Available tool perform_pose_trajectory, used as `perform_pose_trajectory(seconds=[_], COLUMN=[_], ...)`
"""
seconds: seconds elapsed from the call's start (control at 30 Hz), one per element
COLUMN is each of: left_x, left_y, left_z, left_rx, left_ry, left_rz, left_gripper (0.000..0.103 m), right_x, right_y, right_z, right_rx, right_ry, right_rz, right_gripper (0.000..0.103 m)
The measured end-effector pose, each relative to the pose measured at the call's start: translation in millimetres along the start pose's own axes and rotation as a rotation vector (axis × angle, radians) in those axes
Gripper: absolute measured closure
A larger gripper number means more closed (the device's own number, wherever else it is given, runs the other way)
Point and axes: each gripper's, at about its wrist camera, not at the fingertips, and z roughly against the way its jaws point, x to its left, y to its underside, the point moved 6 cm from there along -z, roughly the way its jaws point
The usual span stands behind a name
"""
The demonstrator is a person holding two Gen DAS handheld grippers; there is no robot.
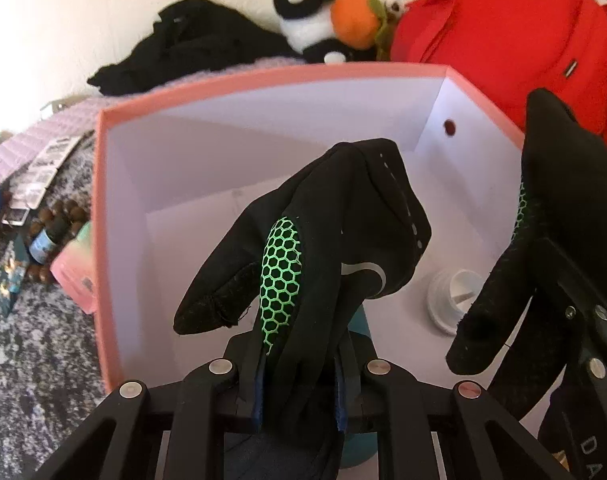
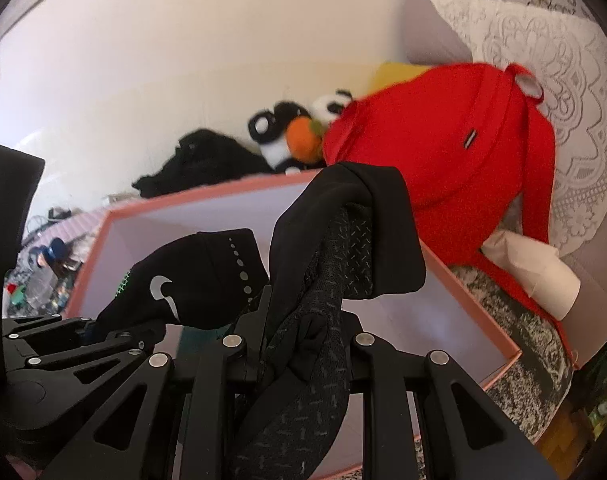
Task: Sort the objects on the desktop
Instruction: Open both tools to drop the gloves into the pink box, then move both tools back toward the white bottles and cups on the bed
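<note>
1. Black glove (image 1: 303, 248) is clamped in your left hand-held gripper (image 1: 299, 392), w/ second glove (image 2: 327, 264) pinched in right hand-held gripper (image 2: 299, 360).
2. Both hang over pink box (image 1: 99, 208).
3. Next, I think: lower, then release inside.

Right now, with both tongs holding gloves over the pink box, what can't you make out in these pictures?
- Left tongs pads: left wrist view, buried under the black glove.
- Teal object in the pink box: same view, mostly behind that glove.
- Second glove: right wrist view, lower end cut off by the frame edge.
- Small bottles left of the box: blurred, labels unreadable.
</note>
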Motion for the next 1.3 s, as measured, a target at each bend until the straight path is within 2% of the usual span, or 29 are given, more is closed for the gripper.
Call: perform_pose_trajectory(seconds=[0.07,0.1,0.13,0.17,0.2,0.23,0.33,0.53,0.73,0.9,1.03,1.3], left_x=[0,2,6,10,14,16,23,27,53,98,140,211], left_y=[-3,-4,-5,-6,-7,-7,-9,-13,-6,19,49,97], left_z=[1,1,2,2,3,4,9,41,99,149,184,203], left_rx=[-0.01,-0.017,-0.02,-0.023,-0.025,-0.027,-0.032,-0.091,-0.177,-0.237,-0.273,-0.254], left_ry=[0.015,0.02,-0.004,-0.027,-0.045,-0.03,0.013,0.04,0.006,-0.056,-0.143,-0.249], left_rz=[0.011,0.021,0.038,0.056,0.073,0.087,0.13,0.142,0.161,0.222,0.271,0.359], left_gripper=[0.073,0.053,0.041,0.037,0.029,0.025,0.022,0.021,0.017,0.013,0.011,0.011], right_x=[-3,-4,-6,-8,-13,-18,-28,-22,2,39,79,170], right_y=[5,8,10,11,10,8,2,-7,-24,-31,-27,-14], right_z=[-10,-15,-17,-18,-17,-14,-7,9,50,97,127,146], right_rx=[0.032,0.048,0.052,0.051,0.037,0.019,-0.026,-0.09,-0.211,-0.326,-0.383,-0.34], right_ry=[-0.003,0.005,0.027,0.054,0.085,0.102,0.129,0.154,0.119,0.045,-0.042,-0.214], right_rz=[0.001,0.003,0.005,0.005,0.0,-0.011,-0.04,-0.038,-0.064,-0.06,-0.025,0.031], right_gripper=[0.076,0.064,0.052,0.046,0.033,0.025,0.017,0.016,0.013,0.006,0.004,0.004])
